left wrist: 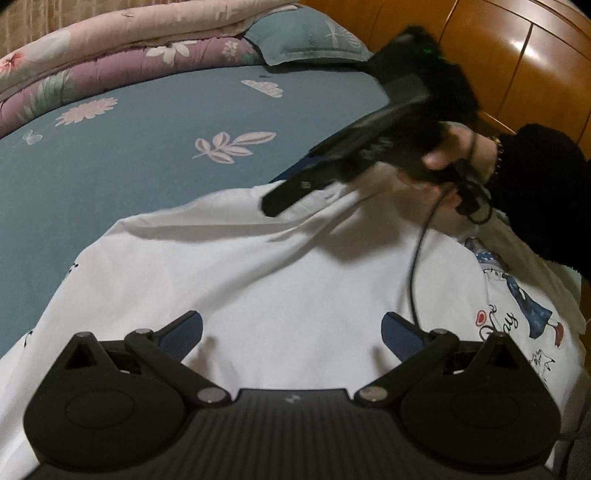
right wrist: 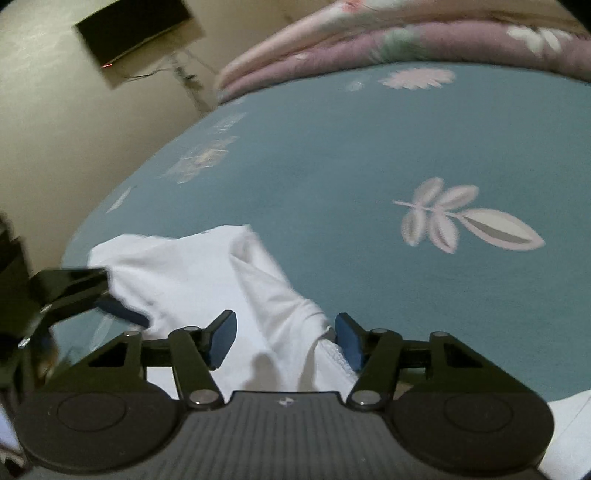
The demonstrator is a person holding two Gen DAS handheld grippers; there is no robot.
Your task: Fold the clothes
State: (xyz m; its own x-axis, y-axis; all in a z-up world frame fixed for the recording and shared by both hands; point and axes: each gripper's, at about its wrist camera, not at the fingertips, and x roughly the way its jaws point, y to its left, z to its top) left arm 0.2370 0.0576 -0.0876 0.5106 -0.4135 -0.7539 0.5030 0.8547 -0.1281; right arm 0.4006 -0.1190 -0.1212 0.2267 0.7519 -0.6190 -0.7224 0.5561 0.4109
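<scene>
Both tools are released: left tool (left wrist: 291, 332) hovers over the shirt (left wrist: 295, 266), right tool (right wrist: 286, 339) straddles its edge at 12 o'clock.

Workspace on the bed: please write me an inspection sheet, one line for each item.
Surface: blue bed sheet with a flower print.
Job's things: white T-shirt lies partly folded, printed side showing at one edge.
Clutter: folded quilts and pillow at the far side.
Grippers: left gripper open over the shirt; right gripper open, cloth between the pads, not pinched.
Cables: black cable hangs across the shirt.
Surroundings: wooden headboard, beige wall, dark screen.
</scene>
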